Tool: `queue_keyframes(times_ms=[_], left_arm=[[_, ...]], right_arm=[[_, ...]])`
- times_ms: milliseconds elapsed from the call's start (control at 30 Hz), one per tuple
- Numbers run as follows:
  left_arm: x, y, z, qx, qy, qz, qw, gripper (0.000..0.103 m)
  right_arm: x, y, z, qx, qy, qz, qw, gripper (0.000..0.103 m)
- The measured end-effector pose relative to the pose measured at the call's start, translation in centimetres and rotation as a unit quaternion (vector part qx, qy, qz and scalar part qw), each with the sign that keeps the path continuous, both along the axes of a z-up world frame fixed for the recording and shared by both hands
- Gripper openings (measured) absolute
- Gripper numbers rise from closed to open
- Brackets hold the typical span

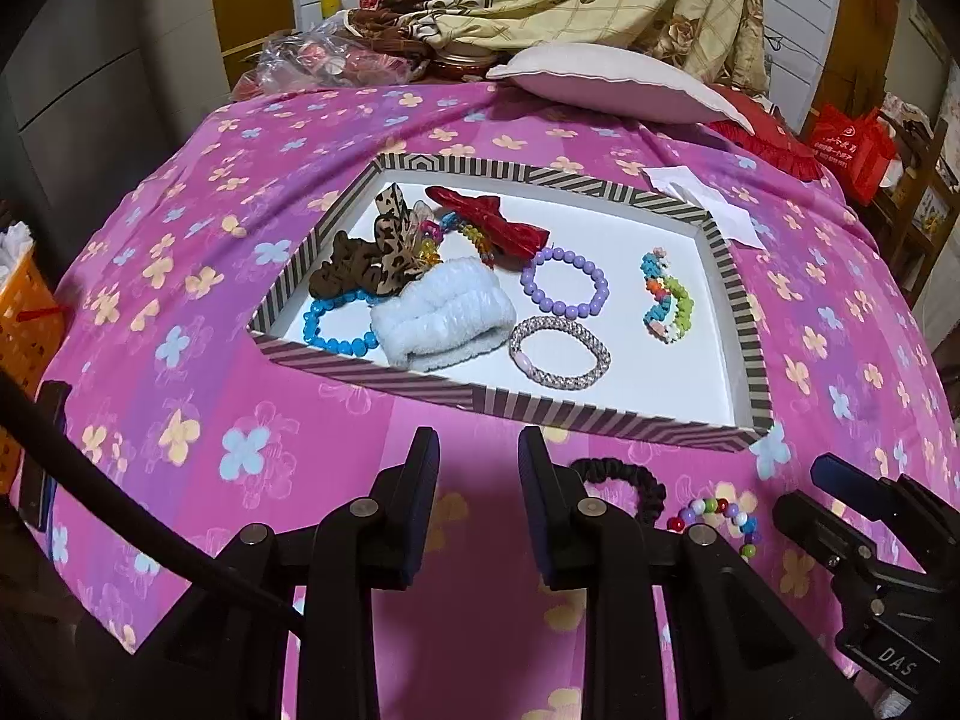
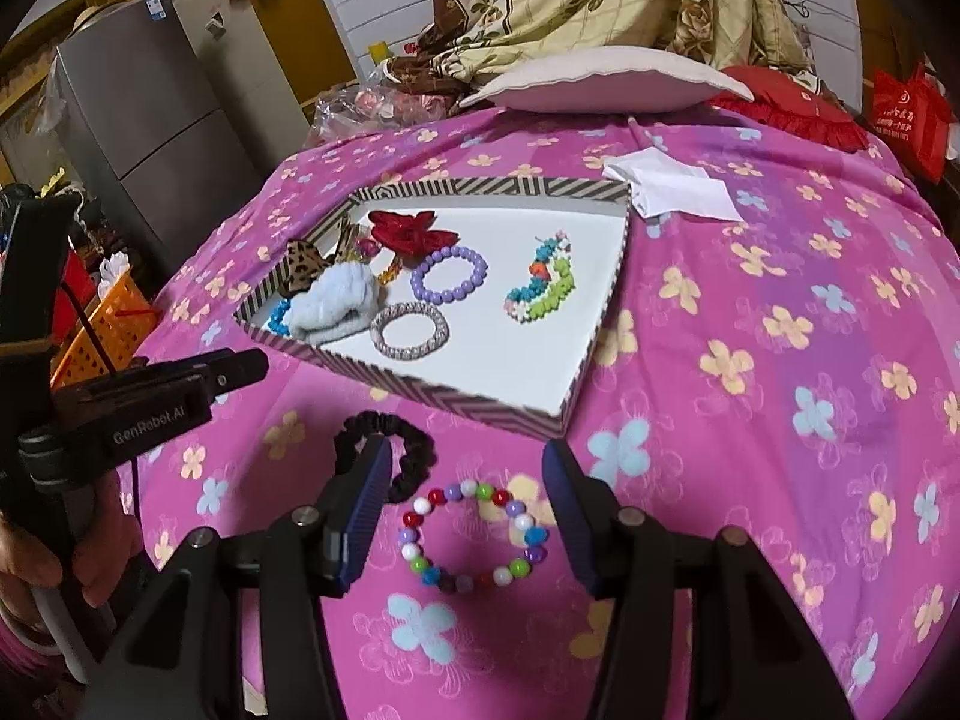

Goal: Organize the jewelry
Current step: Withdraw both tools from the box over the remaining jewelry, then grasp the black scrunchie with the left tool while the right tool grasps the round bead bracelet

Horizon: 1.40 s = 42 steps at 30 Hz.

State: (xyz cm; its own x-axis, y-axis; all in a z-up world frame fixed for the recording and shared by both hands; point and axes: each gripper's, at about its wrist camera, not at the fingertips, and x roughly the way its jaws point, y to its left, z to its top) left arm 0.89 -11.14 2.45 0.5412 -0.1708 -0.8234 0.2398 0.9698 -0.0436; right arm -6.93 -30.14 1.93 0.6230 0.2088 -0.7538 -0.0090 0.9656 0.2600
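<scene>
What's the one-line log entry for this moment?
left gripper: open, empty | right gripper: open over multicolour bead bracelet | black scrunchie: outside striped tray

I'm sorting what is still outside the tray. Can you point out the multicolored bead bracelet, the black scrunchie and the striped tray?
multicolored bead bracelet (image 2: 410,552): right wrist view, a white bead on its left side.
black scrunchie (image 2: 414,450): right wrist view, its right curve.
striped tray (image 2: 462,402): right wrist view, its near wall.

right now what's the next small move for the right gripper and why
Probably lower the right gripper and close it on the multicolored bead bracelet. Its jaws stand open on either side of the bracelet, which lies on the pink cloth outside the striped tray along with a black scrunchie, while the other pieces already sit in the tray.
</scene>
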Motion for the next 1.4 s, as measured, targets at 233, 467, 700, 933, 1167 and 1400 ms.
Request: queue_keyframes(times_ms=[233,467,700,933,1167,1400], left_arm=[[-0.6,0.9,-0.5,-0.022,0.022,-0.003,0.9995,0.048],[-0.3,1.7,-2.8,-0.05,0.075,-0.004,0.9959,0.049],[0.3,0.5,-5.0,-0.063,0.111,-0.014,0.9917,0.053],[1.1,-1.4,-6.3,-0.046,0.122,-0.021,0.9912,0.055],[1.0,-3.4,-6.5,0.003,0.088,-0.035,0.9955,0.054],[1.4,-2.6,-6.1,-0.035,0.099,-0.059,0.9927,0.025]], right_arm=[[-1.5,-0.3,-1.4,-0.028,0.016,-0.001,0.999,0.055],[-2.1,-0.7,-3.9,-0.051,0.042,-0.001,0.998,0.055],[-1.0,0.0,-4.6,-0.088,0.037,0.01,0.995,0.055],[-0.2,1.0,-5.6,-0.13,0.037,0.031,0.99,0.04],[-0.5,1.4,-5.5,-0.155,0.026,0.048,0.986,0.011],[-1.1,1.1,-3.4,-0.12,0.003,0.048,0.992,0.008]])
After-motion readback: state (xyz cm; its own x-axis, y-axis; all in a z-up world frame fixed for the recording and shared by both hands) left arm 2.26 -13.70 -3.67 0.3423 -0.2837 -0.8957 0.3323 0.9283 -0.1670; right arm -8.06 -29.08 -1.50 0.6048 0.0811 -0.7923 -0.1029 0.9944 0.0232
